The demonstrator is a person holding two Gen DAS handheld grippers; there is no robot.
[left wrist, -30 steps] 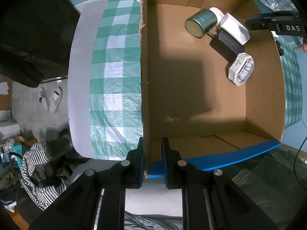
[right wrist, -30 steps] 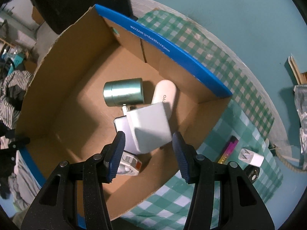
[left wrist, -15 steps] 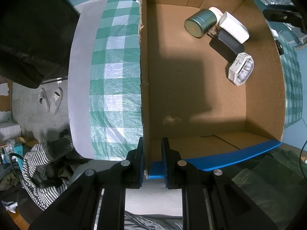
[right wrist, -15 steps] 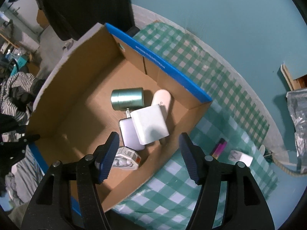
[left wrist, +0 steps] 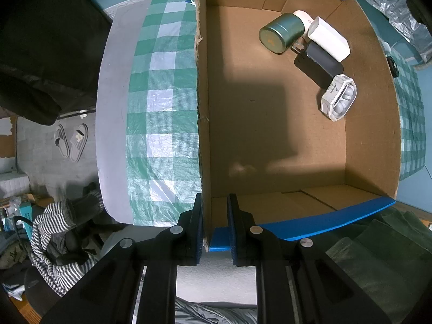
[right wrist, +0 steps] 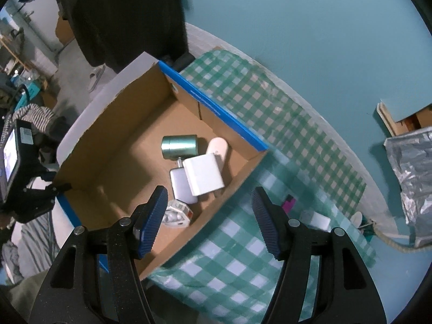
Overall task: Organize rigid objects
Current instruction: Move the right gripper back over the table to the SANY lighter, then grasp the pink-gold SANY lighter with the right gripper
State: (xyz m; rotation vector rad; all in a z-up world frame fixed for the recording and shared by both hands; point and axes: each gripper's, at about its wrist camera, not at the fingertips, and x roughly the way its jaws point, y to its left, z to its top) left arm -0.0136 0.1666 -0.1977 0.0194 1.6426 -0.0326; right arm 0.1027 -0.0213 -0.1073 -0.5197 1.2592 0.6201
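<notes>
A cardboard box with blue rims stands on the green checked table. In it lie a green tin, a white charger block, a dark power bank, a pale pink case and a white earbud case. My left gripper is shut on the box's near corner wall. My right gripper is open and empty, raised above the box's right wall; the box and its contents show below it. A pink lighter and a small white item lie on the cloth outside the box.
The green checked cloth covers a round table with a grey edge. A crinkled silver bag lies at the right. A rope end lies near it. Clothes and slippers are on the floor at the left.
My right gripper has let the white charger block lie in the box, opened wider and risen up and back to the right. The left gripper has kept its hold on the box corner.
</notes>
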